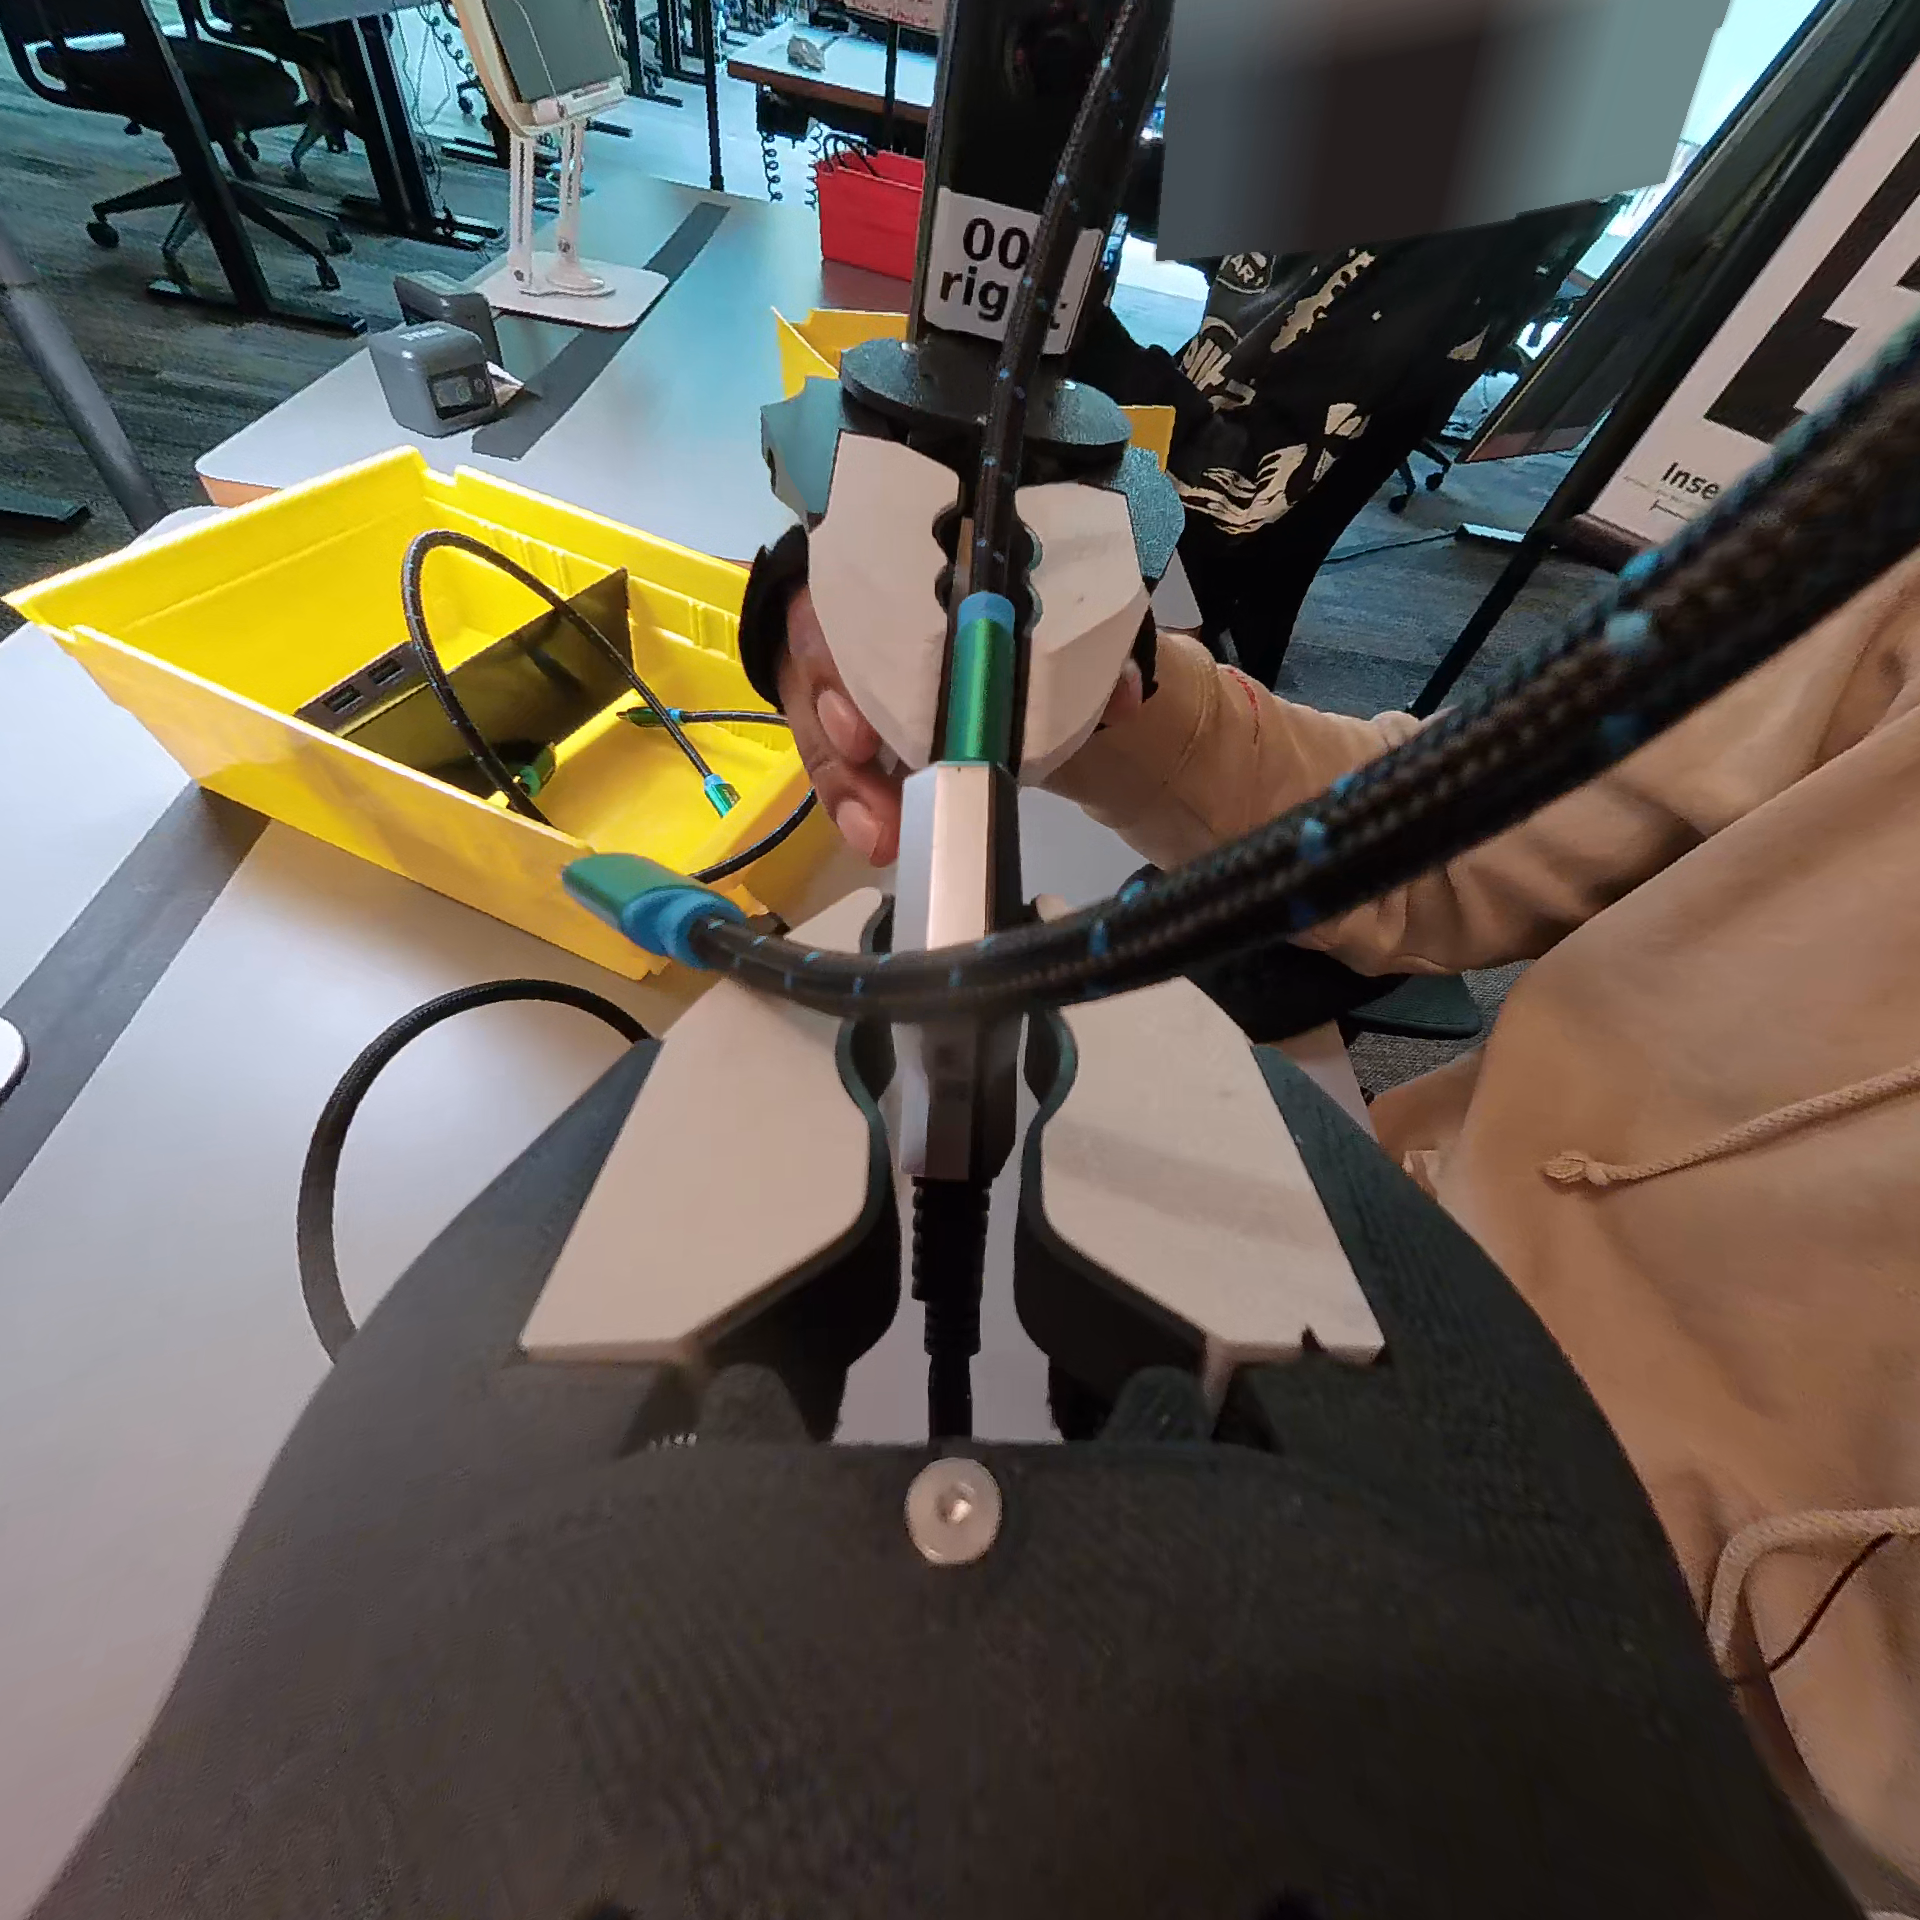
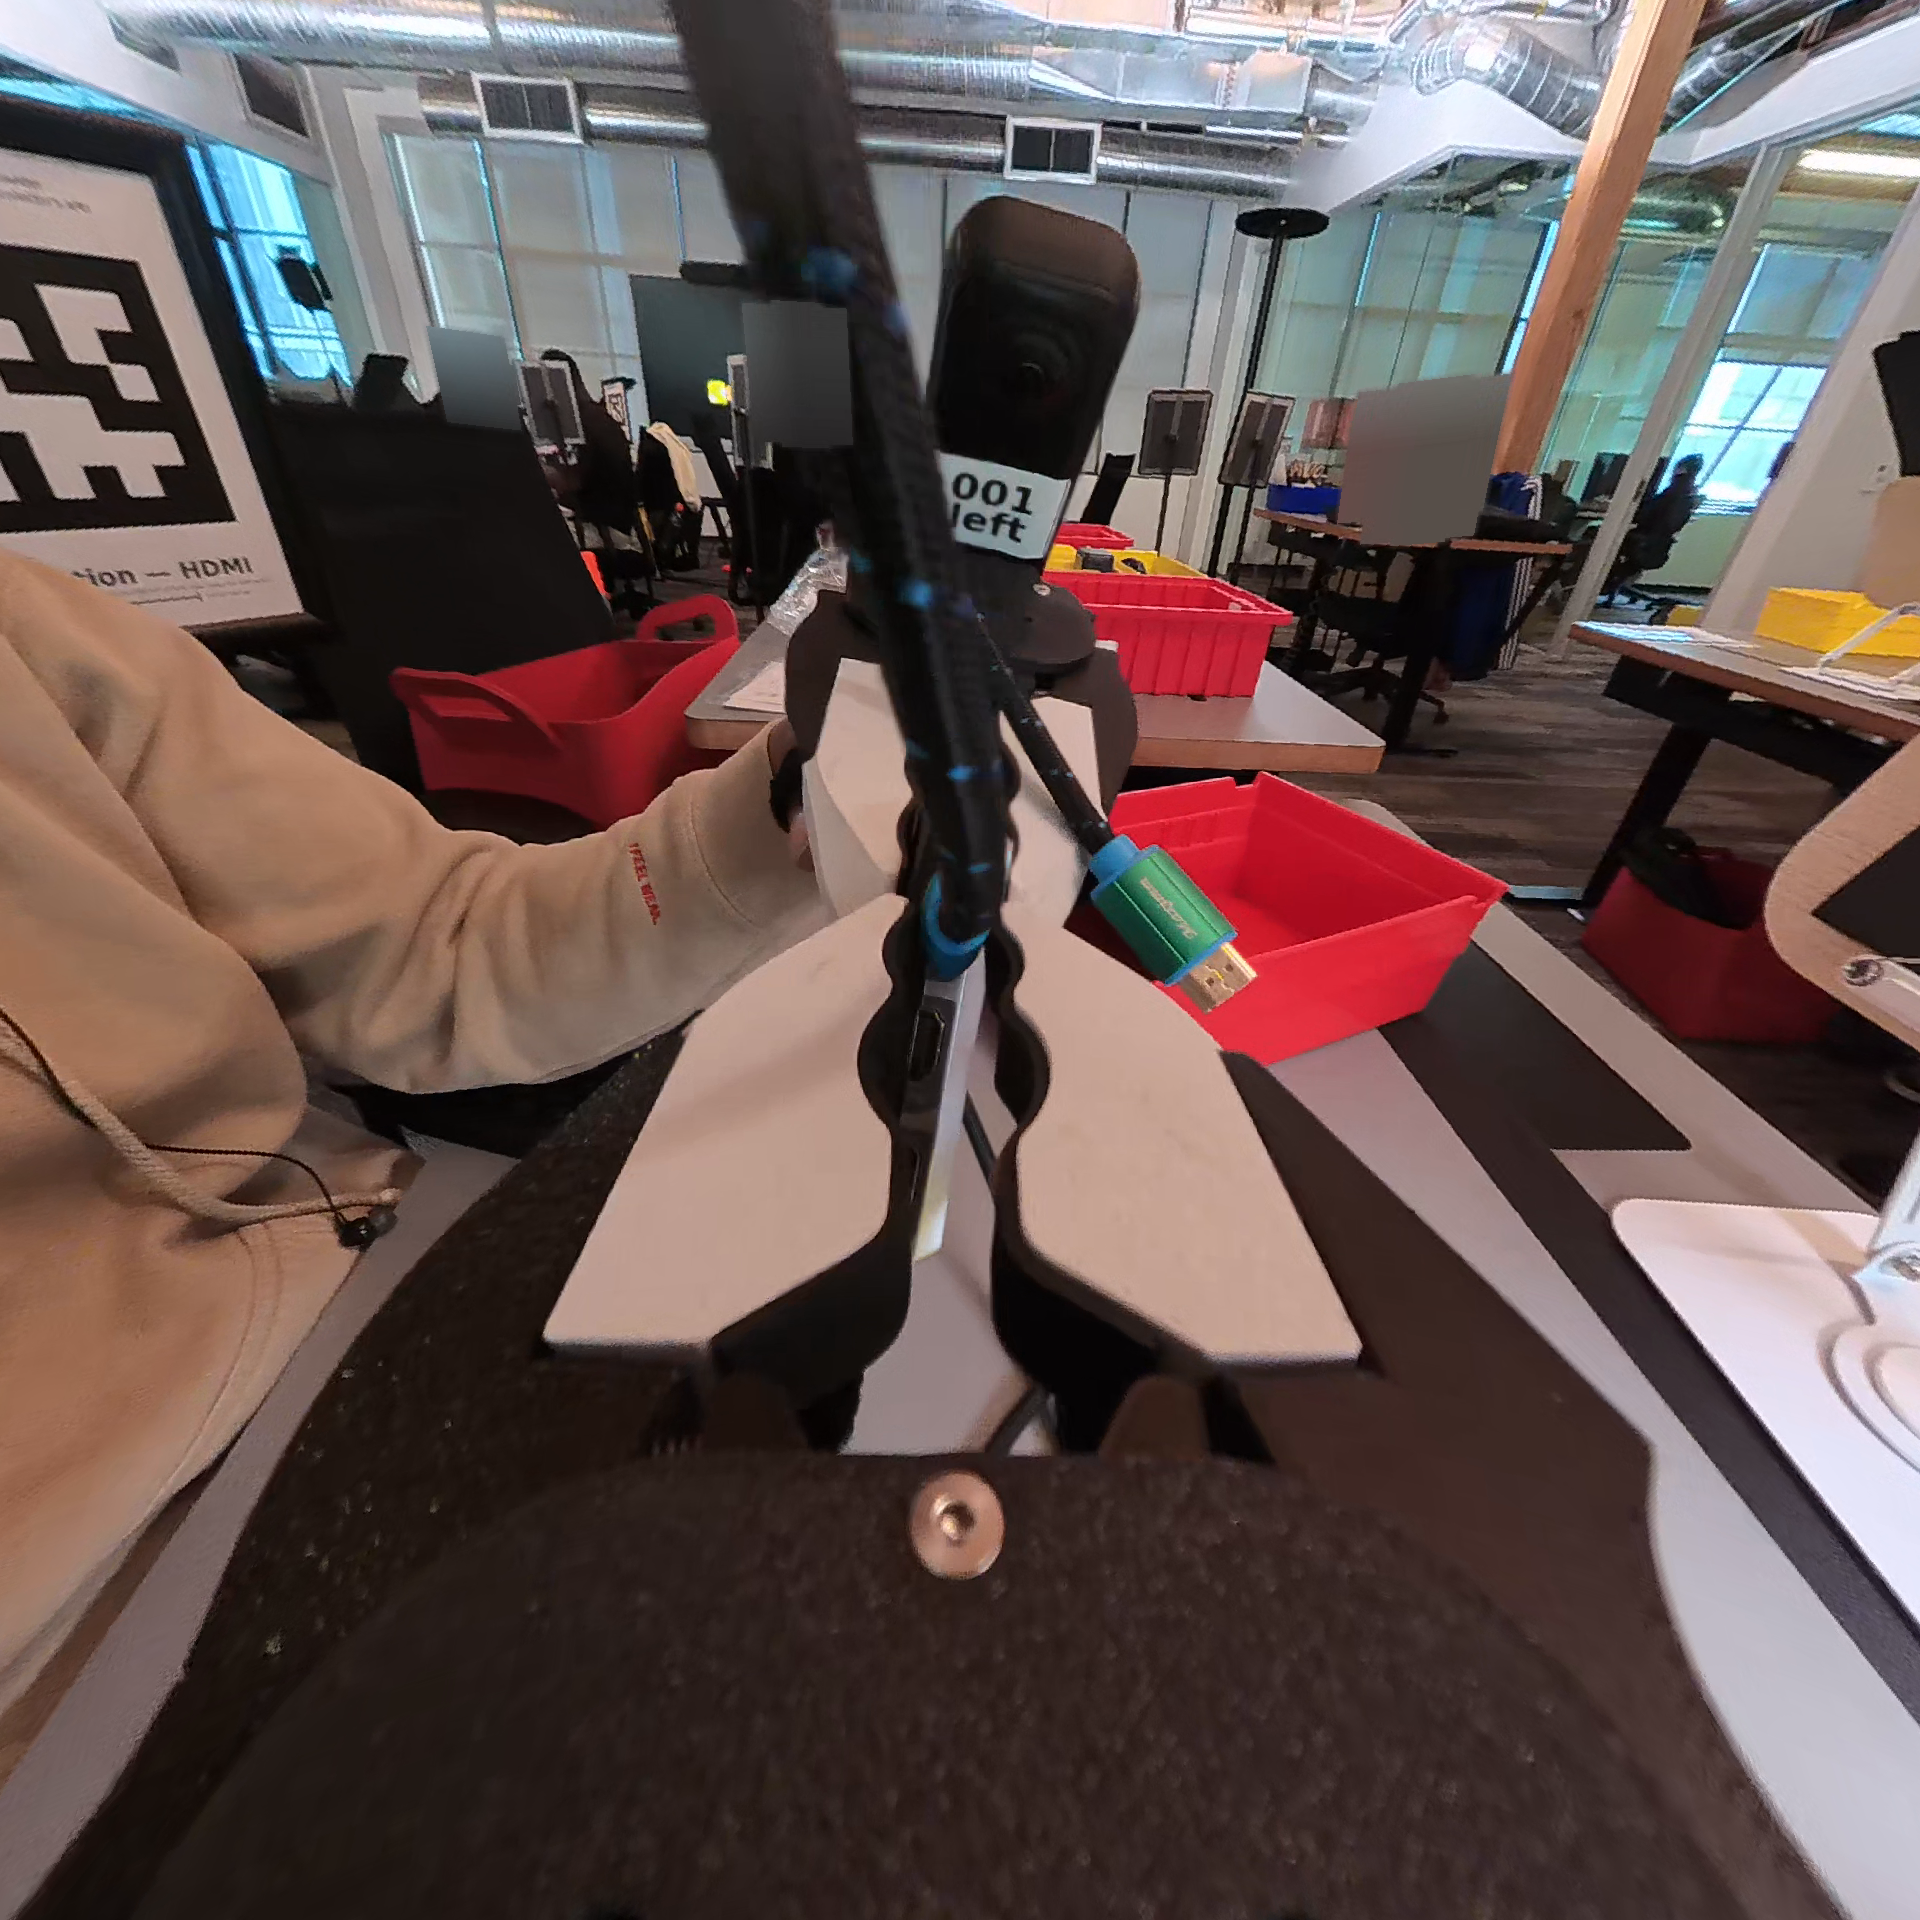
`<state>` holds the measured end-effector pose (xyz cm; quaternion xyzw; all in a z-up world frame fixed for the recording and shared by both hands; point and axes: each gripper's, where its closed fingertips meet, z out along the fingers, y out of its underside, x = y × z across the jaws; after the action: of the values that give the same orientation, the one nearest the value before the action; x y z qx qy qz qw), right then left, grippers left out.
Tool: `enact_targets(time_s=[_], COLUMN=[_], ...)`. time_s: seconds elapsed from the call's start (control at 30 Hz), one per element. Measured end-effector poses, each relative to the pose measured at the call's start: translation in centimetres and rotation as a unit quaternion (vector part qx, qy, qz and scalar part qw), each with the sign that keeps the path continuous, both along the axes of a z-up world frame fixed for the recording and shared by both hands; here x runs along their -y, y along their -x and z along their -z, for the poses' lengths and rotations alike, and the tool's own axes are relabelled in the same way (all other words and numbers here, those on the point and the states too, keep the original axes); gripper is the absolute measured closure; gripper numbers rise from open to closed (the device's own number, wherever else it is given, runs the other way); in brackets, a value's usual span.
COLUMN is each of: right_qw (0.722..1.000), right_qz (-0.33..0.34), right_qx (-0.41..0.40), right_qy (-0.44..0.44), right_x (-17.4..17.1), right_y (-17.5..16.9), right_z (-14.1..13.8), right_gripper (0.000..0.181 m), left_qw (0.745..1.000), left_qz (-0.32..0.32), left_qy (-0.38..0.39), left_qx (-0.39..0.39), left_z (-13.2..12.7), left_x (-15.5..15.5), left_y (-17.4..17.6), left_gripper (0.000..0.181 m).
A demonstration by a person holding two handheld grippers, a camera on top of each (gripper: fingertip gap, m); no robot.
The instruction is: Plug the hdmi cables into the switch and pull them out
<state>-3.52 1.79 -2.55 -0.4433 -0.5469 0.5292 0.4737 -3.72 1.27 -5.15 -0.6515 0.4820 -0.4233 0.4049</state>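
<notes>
While the left gripper [image 1: 951, 1023] is clamped on the white switch [image 1: 940, 883], which lies lengthwise between its jaws and points straight away, the right gripper [image 1: 977, 665] faces it, pinched on a green plug [image 1: 977, 691] whose tip meets the switch's far end. Plug and switch share one long axis running from jaw to jaw, so I judge the coming move is a straight push or pull along that line, with the right hand doing the travel. Outward, a second cable's loose plug [image 2: 1174, 925] dangles beside them, and more cables lie in the yellow bin [image 1: 343, 758].
</notes>
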Motion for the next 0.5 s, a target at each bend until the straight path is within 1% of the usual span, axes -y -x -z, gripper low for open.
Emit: enact_targets(time_s=[0.13, 0.2, 0.23, 0.27, 0.33, 0.37, 0.4, 0.47, 0.5], right_qw=[1.000, 0.999, 0.996, 0.992, 0.988, 0.983, 0.976, 0.957, 0.949], right_qz=[-0.005, -0.009, -0.014, -0.003, 0.089, 0.144, 0.193, 0.286, 0.313], right_qx=[-0.015, -0.035, -0.092, -0.126, -0.122, -0.112, -0.096, -0.037, -0.011], right_qy=[-0.012, -0.009, 0.014, 0.025, -0.007, -0.016, -0.023, -0.029, -0.029], right_x=[0.1, -0.2, -0.8, -1.8, -4.2, -5.4, -6.6, -8.9, -9.5], right_y=[0.0, -0.9, -2.9, -5.5, -10.1, -12.2, -14.0, -16.8, -17.7], right_z=[-0.4, -0.9, -2.8, -4.2, -5.1, -5.4, -5.3, -4.2, -3.5], right_gripper=[0.170, 0.170, 0.170, 0.171, 0.170, 0.170, 0.170, 0.170, 0.170], left_qw=[1.000, 0.999, 0.998, 0.997, 0.993, 0.991, 0.990, 0.990, 0.991], left_qz=[0.005, -0.003, -0.024, -0.044, -0.073, -0.084, -0.088, -0.095, -0.095], left_qy=[-0.008, -0.006, -0.005, -0.004, -0.006, -0.008, -0.009, -0.004, 0.000], left_qx=[0.027, 0.039, 0.052, 0.068, 0.093, 0.102, 0.105, 0.102, 0.097], left_z=[-0.8, -1.3, -1.7, -2.2, -3.0, -3.4, -3.5, -3.2, -2.8], left_x=[0.0, -0.4, -1.1, -1.7, -2.4, -2.7, -2.8, -3.1, -3.3], left_y=[0.1, 0.6, 1.9, 3.7, 6.9, 7.7, 8.1, 7.7, 7.3], left_gripper=[0.160, 0.159, 0.159, 0.159, 0.160, 0.160, 0.160, 0.160, 0.160])
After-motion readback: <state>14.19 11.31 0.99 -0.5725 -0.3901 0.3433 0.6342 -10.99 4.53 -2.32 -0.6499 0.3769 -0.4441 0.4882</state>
